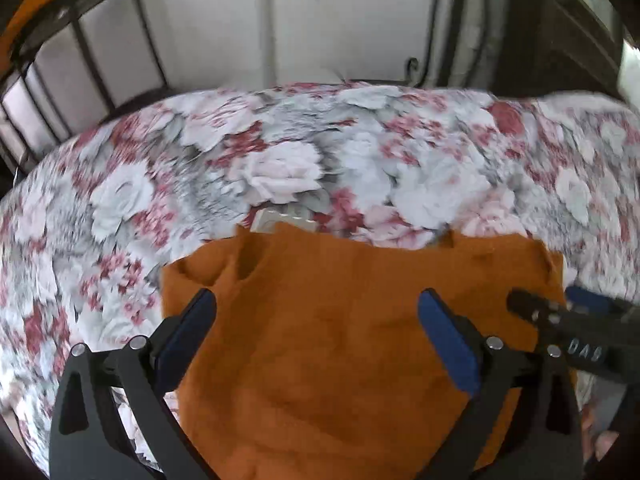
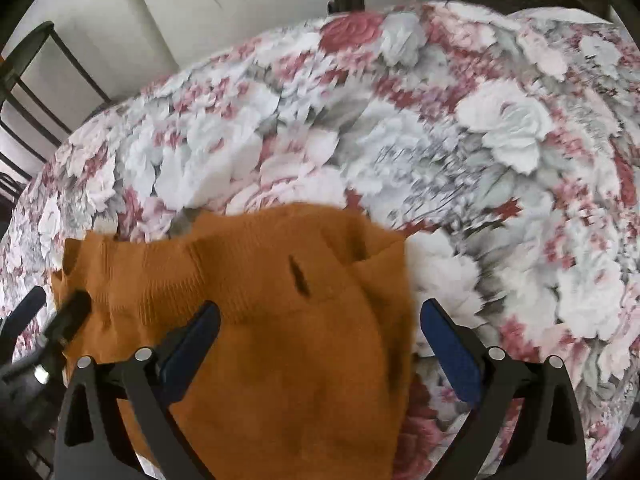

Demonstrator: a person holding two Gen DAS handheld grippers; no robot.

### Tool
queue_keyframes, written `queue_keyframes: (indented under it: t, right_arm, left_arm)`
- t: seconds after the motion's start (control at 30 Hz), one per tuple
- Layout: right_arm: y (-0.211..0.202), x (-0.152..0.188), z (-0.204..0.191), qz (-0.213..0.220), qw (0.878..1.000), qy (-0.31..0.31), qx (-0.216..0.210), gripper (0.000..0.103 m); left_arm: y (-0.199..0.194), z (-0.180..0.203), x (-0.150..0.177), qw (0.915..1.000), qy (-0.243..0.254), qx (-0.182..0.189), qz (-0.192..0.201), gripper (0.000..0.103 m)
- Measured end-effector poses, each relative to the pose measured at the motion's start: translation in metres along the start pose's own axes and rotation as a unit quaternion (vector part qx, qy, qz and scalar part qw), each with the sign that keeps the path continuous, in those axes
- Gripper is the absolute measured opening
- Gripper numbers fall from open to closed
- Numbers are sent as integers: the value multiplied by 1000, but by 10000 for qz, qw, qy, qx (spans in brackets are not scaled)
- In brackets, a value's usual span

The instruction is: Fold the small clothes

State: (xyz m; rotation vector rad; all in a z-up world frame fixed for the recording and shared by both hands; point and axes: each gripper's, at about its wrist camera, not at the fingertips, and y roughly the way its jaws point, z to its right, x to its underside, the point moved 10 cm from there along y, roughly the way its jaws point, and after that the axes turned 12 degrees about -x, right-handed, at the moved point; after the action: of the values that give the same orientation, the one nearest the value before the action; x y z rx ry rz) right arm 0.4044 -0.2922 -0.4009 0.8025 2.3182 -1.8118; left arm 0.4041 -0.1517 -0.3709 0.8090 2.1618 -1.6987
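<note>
A small orange knit garment [image 1: 340, 328] lies spread on a floral-covered surface [image 1: 280, 152]. My left gripper [image 1: 316, 320] is open, its blue-padded fingers [image 1: 188, 336] hovering over the garment's left half and holding nothing. My right gripper [image 2: 320, 328] is open over the garment's right side [image 2: 280, 320], its right finger [image 2: 452, 352] past the cloth edge above the floral cover [image 2: 480, 160]. A small slit [image 2: 300, 276] shows in the knit. The right gripper's tip shows in the left wrist view [image 1: 548, 312]; the left gripper shows in the right wrist view [image 2: 60, 320].
A dark metal rack [image 1: 80, 60] stands at the back left by a white wall [image 1: 320, 20]. Dark furniture [image 1: 560, 20] stands at the back right. A pale object [image 1: 280, 220] peeks from under the garment's far edge.
</note>
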Motion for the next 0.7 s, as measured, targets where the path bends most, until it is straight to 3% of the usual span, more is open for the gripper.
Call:
queue_keyframes:
  t: [0.07,0.13,0.2,0.37,0.5,0.63,0.7]
  right_arm:
    - [15,11,3,-359,9991,-114,172,100]
    - [32,22,2,-582,9980,-168,197,100]
    - [27,23,4,-510,9984,-191,175,100]
    - [18,19,14,-767,9965,247,-220,99]
    - [-45,-12,17,283,9897,847,-1117,99]
    - [-150,-44,6,1964,9749,155,-1038,100]
    - [-185,-55,2,2495,9622,-260,-1059,100]
  left_arm:
    - [31,1,25,9964,384,-558,-511,99]
    - [54,0,49,9942,106,-250,-1043,99]
    - [49,-6,43,9940,-133,-82,-1087,99]
    - [29,-21,27,9956,-227,-234,-882,98]
    - [12,-26,19,9930,-505,220,-1047,98]
    - [-15,-23,15,9924,-571,421,-1002,98]
    - [-39,-23,11,9945,-527,385,-817,98]
